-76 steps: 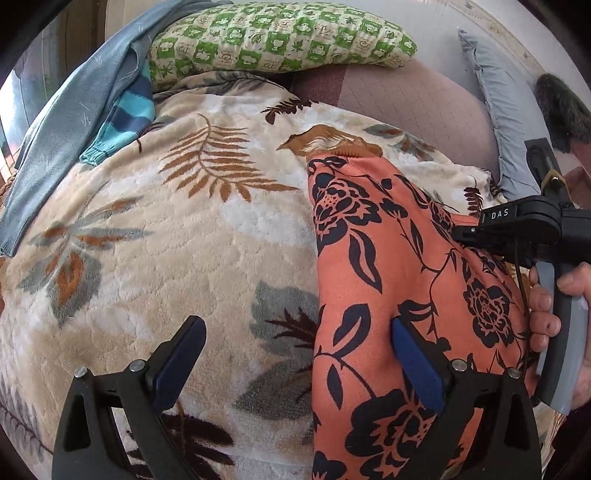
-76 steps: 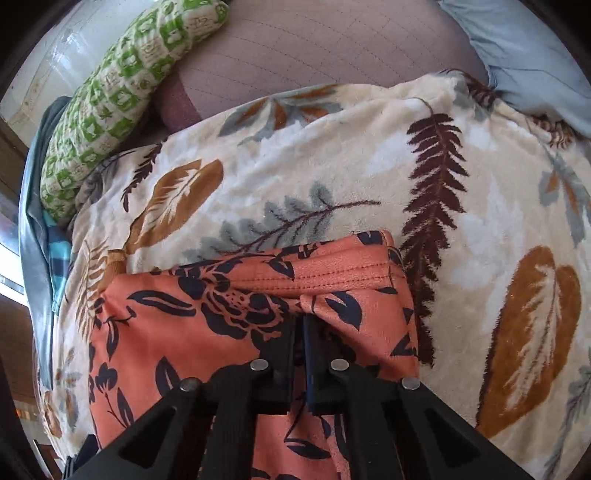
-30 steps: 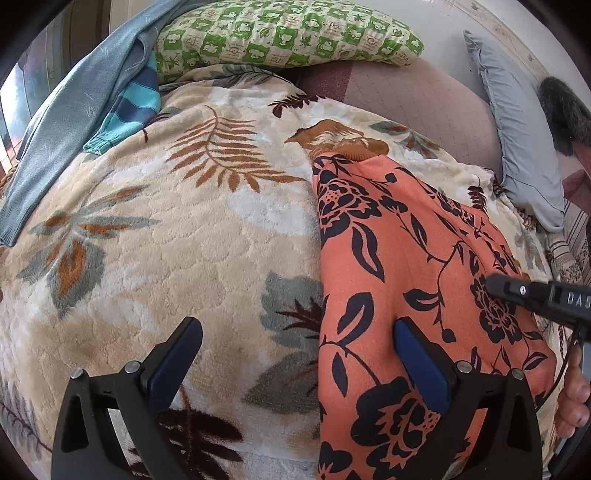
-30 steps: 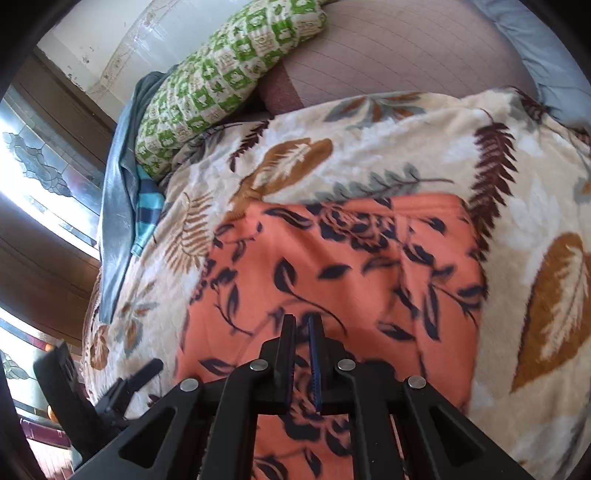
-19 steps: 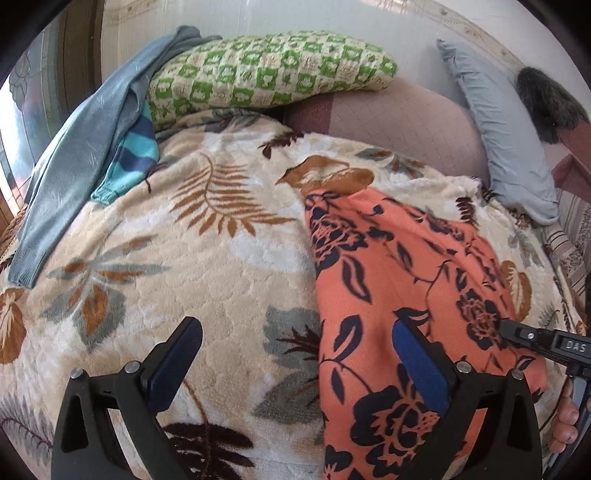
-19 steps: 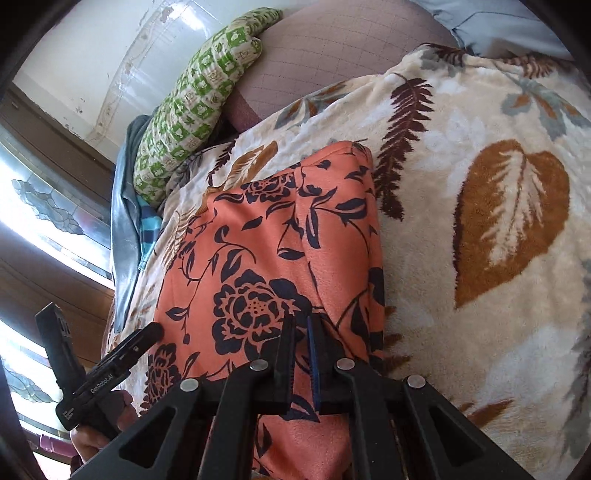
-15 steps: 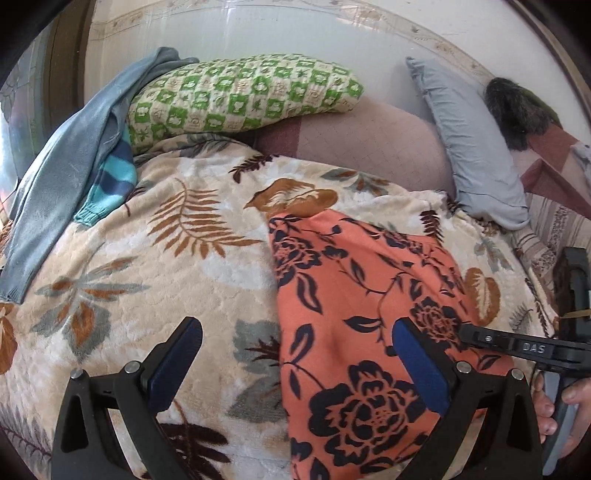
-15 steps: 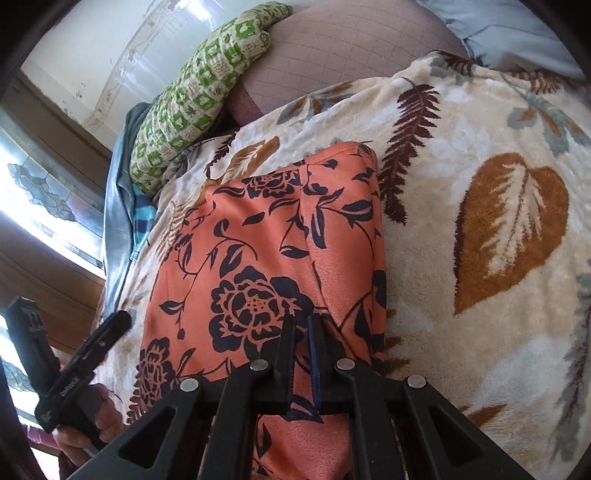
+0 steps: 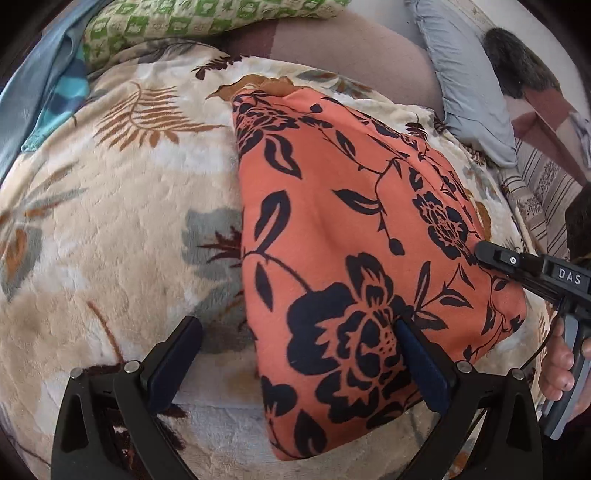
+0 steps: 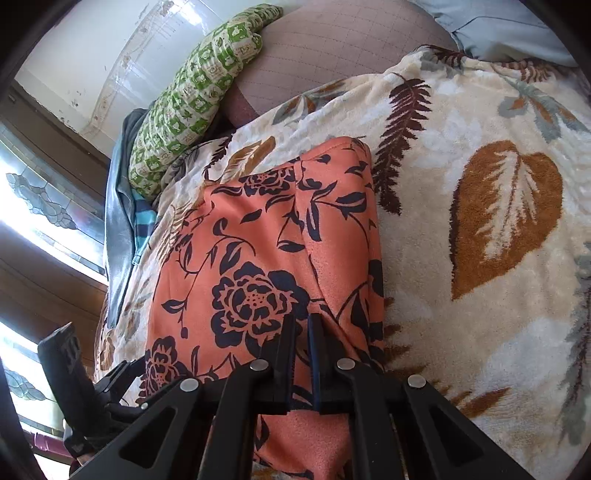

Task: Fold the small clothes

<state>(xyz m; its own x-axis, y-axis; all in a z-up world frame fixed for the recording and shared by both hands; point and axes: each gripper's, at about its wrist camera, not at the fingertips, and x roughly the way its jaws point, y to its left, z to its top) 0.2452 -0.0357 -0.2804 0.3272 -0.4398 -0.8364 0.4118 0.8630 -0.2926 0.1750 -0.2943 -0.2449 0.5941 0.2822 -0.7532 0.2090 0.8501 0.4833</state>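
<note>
An orange garment with dark flowers (image 9: 332,229) lies folded flat on a leaf-print blanket (image 9: 110,221). My left gripper (image 9: 297,325) is open and hangs low over the garment's near left part. Its left finger is over the blanket, its right finger over the cloth, so the long left edge runs between them. My right gripper (image 10: 302,317) is shut, its tips low over the garment (image 10: 258,240) near its right edge, with no cloth visibly pinched. It also shows in the left wrist view as the right gripper (image 9: 480,254), held by a hand (image 9: 557,365).
A green checked pillow (image 9: 207,18) and a grey-blue garment with a striped one (image 9: 44,92) lie at the bed's far left. A grey pillow (image 9: 465,85) lies at the far right. A bright window (image 10: 33,229) is to the left.
My left gripper has come down and closer over the garment's near left part, tilting more steeply. The right gripper has stayed shut at the right edge.
</note>
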